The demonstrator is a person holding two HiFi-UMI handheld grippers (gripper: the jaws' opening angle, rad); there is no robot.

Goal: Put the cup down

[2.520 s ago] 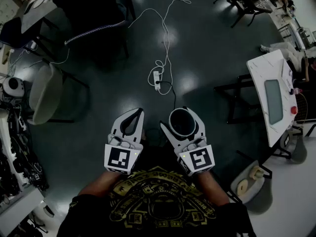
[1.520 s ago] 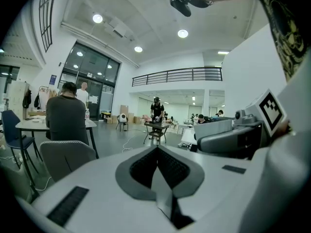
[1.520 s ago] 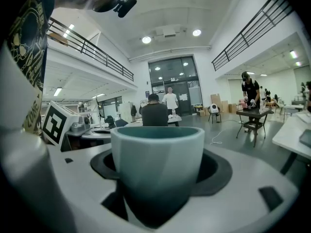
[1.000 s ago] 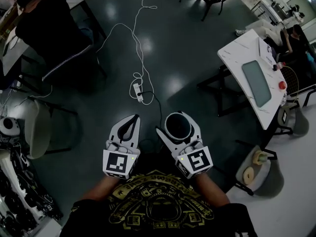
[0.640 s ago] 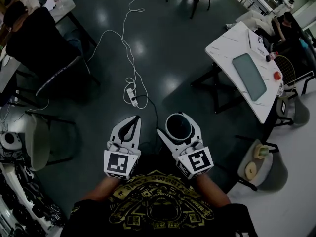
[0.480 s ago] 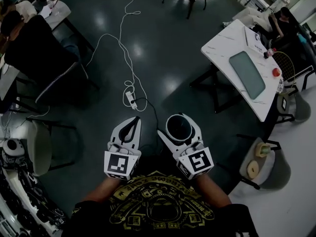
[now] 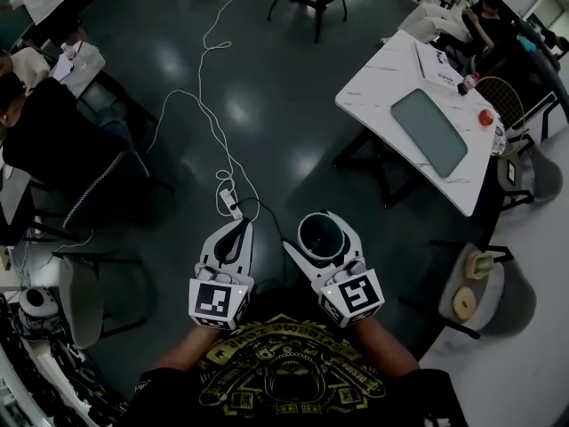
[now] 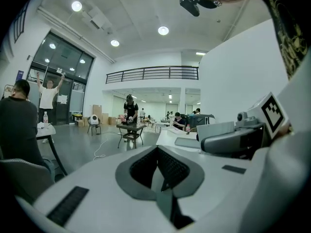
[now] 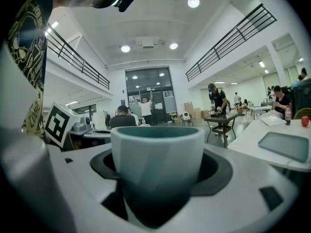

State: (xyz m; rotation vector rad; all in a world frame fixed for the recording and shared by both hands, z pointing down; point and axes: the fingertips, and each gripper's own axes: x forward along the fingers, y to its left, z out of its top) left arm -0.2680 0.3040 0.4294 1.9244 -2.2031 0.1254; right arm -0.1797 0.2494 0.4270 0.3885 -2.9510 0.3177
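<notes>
The right gripper [image 7: 321, 221] has its two jaws wide apart, and they hug the cup [image 7: 321, 237], one on each side. The cup is pressed between them. It stands upright with its mouth up. It is pale on the outside and dark green inside. It is up in the air, high over the dark floor [image 7: 293, 87].

Just left of the cup is the left gripper [image 7: 238, 228]. Its jaws are pressed together with nothing between them. It does not touch the cup.

Behind the cup, close to the person, is a black shirt [image 7: 284, 372] with a gold pattern.

Ahead of the cup and a bit to the left, a white plug strip [image 7: 228, 203] lies on the floor with a long white cord [image 7: 209, 69].

Far ahead of the cup and to the right stands a white table [image 7: 382, 87]. A grey flat mat [image 7: 429, 132] lies on it, with a small red thing [image 7: 485, 117] near its far edge.

Far left of the cup, a person in dark clothes [image 7: 44, 140] sits on a chair.
</notes>
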